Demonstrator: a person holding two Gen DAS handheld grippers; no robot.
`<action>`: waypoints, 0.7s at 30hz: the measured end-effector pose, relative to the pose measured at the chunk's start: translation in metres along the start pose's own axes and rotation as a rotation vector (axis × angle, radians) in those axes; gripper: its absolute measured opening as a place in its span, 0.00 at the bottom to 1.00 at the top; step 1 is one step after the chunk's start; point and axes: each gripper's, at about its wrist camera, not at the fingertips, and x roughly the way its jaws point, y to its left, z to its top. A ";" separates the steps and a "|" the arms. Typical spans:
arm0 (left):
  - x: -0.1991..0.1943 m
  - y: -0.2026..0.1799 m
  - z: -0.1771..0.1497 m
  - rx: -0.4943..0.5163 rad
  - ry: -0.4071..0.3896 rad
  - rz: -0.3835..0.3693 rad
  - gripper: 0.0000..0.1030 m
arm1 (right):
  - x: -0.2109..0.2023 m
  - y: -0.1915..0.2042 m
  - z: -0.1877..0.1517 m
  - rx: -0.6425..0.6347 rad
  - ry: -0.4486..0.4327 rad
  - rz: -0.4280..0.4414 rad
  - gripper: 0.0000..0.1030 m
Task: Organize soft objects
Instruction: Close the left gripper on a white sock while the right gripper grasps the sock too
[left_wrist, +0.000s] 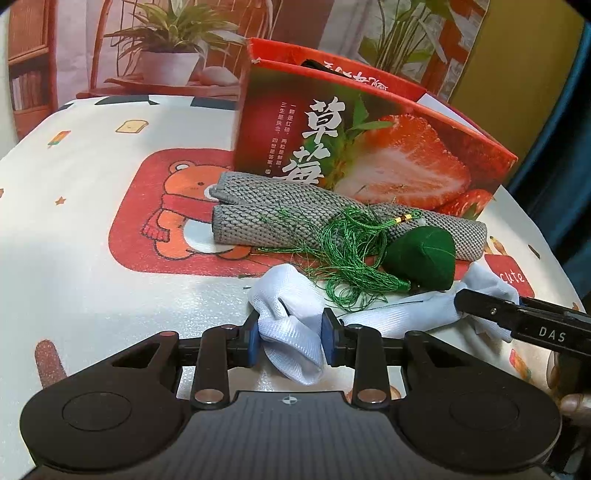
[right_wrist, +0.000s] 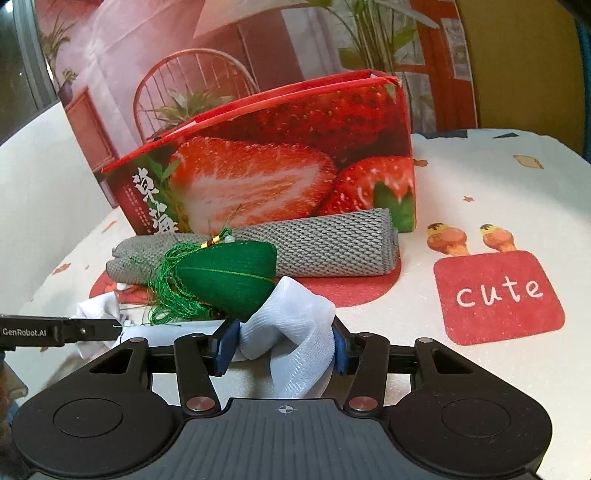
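– While looking along the left gripper (left_wrist: 290, 334), can see its blue pads (left_wrist: 252, 341) clenched on a bunched fold of the white cloth (left_wrist: 280, 295). Pressed in from both sides, no gap.

– And around those fingers, left to right?

– Left of them, only printed tablecloth (left_wrist: 92, 229). Straight ahead of the fingertips, a loose green tassel (left_wrist: 351, 258), spread partly over the cloth and partly over a rolled grey mat (left_wrist: 295, 218). Ahead and right of the fingers, a green stuffed pouch (left_wrist: 423, 254), sitting on the cloth and leaning on the mat. Behind the mat, a strawberry box (left_wrist: 388, 155), standing upright. Far right of the fingers, the right gripper (left_wrist: 469, 304), reaching into the other end of the same cloth.

– Grasping there too?

– Cannot tell from that side. Clear from the right wrist, though: right gripper (right_wrist: 282, 341) closed on another fold of the white cloth (right_wrist: 295, 310), blue pads (right_wrist: 226, 341) tight against the fabric.

– Same sweep again?

– Left of these fingers, the left gripper (right_wrist: 110, 329), tip buried in the cloth's far end. Just ahead of the fingertips and slightly left, the pouch (right_wrist: 229, 280), touching the raised fold, tassel (right_wrist: 166, 288) trailing off its left side. Beyond the pouch, the mat (right_wrist: 325, 247), lying in front of the box (right_wrist: 295, 147). Right of the fingers, tablecloth (right_wrist: 461, 369) with a red "cute" patch.
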 end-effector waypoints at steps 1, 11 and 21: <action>0.000 0.000 0.000 -0.001 0.000 0.001 0.34 | 0.000 -0.002 0.000 0.015 -0.001 0.004 0.45; 0.002 -0.002 -0.001 0.019 -0.006 0.011 0.34 | -0.005 -0.017 0.002 0.142 -0.004 0.026 0.39; 0.002 0.000 -0.001 0.006 -0.005 0.003 0.34 | -0.010 -0.014 0.003 0.144 -0.002 0.006 0.39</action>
